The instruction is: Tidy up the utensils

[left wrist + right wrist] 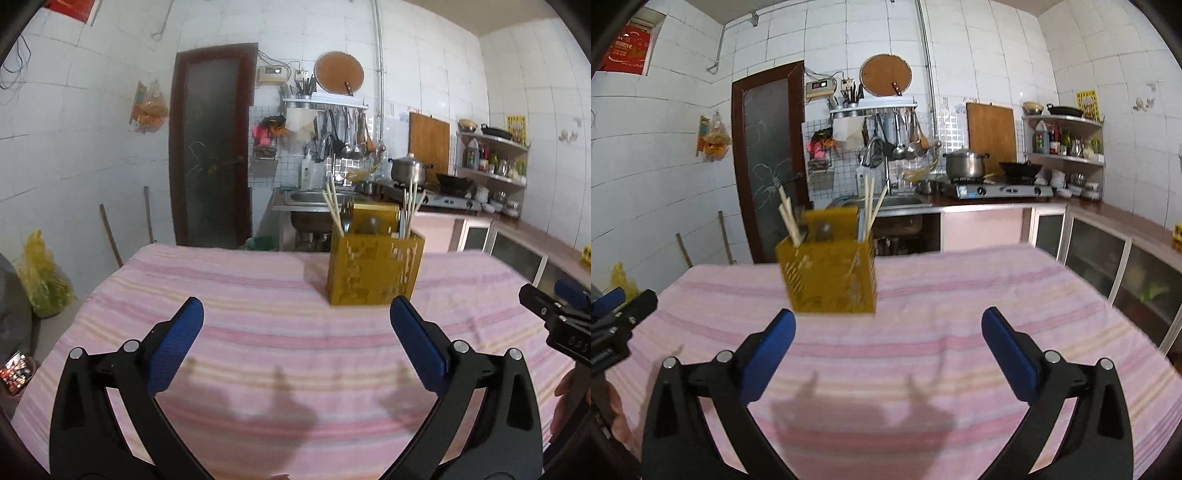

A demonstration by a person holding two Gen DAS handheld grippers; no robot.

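Left wrist view: striped pink bench [258, 332] carries a yellow utensil holder [373, 271] near its far edge, chopsticks [334, 212] upright inside. Left claw [297, 321] and right claw [888, 332] both spread wide, empty.

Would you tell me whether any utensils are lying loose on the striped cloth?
No, the cloth shows only the yellow holder, with the chopsticks standing inside it.

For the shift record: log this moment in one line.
left claw: open, empty | right claw: open, empty | yellow holder: upright on striped cloth, chopsticks inside
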